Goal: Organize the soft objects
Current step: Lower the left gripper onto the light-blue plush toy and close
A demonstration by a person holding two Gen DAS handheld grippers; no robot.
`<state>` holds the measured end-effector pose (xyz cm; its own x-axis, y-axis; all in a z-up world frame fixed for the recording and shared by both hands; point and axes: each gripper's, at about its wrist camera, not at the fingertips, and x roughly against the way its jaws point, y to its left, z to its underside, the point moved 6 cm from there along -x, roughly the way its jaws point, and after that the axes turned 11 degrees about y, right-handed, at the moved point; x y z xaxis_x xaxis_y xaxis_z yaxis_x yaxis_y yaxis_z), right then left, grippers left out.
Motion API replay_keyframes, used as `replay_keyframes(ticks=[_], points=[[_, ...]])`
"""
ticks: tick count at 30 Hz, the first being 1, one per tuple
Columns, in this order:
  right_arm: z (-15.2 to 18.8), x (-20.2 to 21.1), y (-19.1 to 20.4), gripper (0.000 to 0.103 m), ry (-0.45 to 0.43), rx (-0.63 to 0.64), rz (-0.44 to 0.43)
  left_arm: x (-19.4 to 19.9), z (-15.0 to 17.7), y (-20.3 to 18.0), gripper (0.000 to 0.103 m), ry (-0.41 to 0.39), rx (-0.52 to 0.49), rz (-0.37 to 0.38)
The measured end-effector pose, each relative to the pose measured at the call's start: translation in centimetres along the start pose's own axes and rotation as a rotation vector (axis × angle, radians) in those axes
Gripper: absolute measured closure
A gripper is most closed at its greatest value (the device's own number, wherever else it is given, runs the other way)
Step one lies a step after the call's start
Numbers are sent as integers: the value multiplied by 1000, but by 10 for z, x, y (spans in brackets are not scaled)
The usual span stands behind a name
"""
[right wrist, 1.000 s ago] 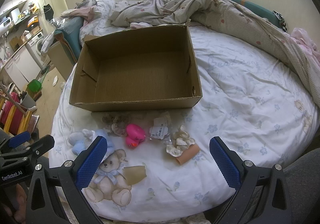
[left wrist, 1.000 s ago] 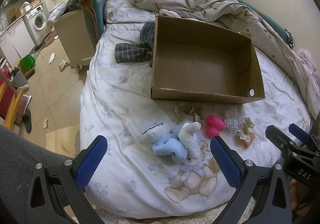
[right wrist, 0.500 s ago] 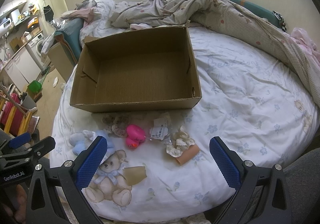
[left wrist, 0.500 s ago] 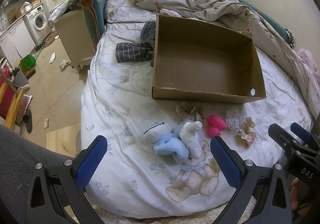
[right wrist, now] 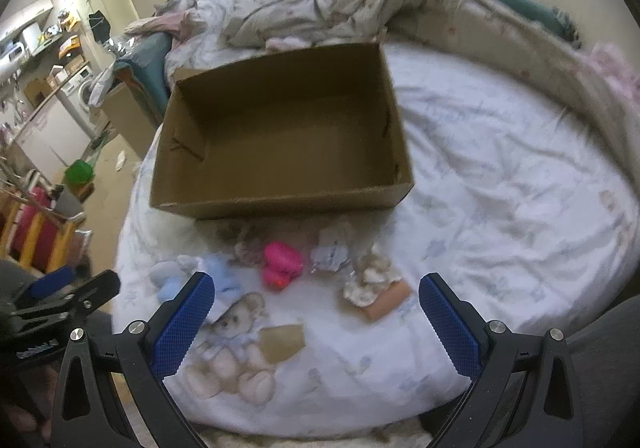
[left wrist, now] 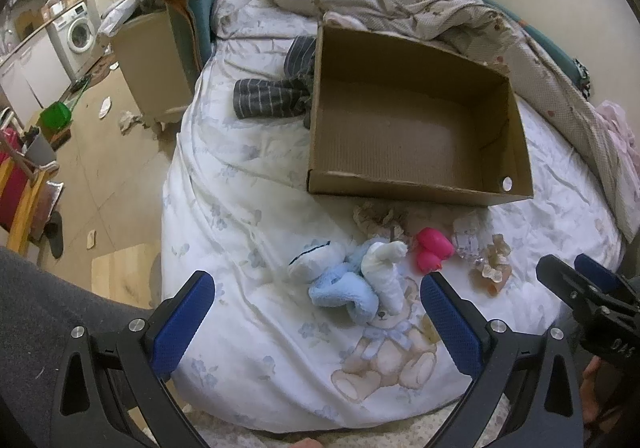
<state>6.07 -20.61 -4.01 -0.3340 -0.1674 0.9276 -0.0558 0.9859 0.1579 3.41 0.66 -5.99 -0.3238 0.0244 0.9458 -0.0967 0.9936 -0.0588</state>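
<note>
The left gripper point(left wrist: 316, 312) hangs over the bed's point(left wrist: 240, 208) near edge, jaws spread wide and empty; the blue and white plush toy point(left wrist: 352, 280) lies just ahead, between them. The right gripper point(right wrist: 316, 312) is likewise wide open, holding nothing, with the pink soft toy point(right wrist: 280, 264) and frilly beige piece point(right wrist: 372, 284) ahead. An empty cardboard box point(right wrist: 280, 204) sits mid-bed behind them.

Blurred throughout in the right wrist view; pink toy point(right wrist: 281, 265) smeared at lower centre. Right gripper point(left wrist: 590, 290) cropped at right edge, grip unreadable.
</note>
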Motion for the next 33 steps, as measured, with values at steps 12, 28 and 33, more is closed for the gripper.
replay_keyframes(ticks=[12, 28, 33], points=[[1, -63, 9, 12, 357, 16, -152, -35, -22, 44, 0, 227, 183, 21], [35, -132, 33, 58, 530, 137, -88, -121, -3, 7, 34, 495, 214, 177], [36, -135, 35, 70, 523, 143, -83, -132, 0, -1, 85, 537, 223, 227]])
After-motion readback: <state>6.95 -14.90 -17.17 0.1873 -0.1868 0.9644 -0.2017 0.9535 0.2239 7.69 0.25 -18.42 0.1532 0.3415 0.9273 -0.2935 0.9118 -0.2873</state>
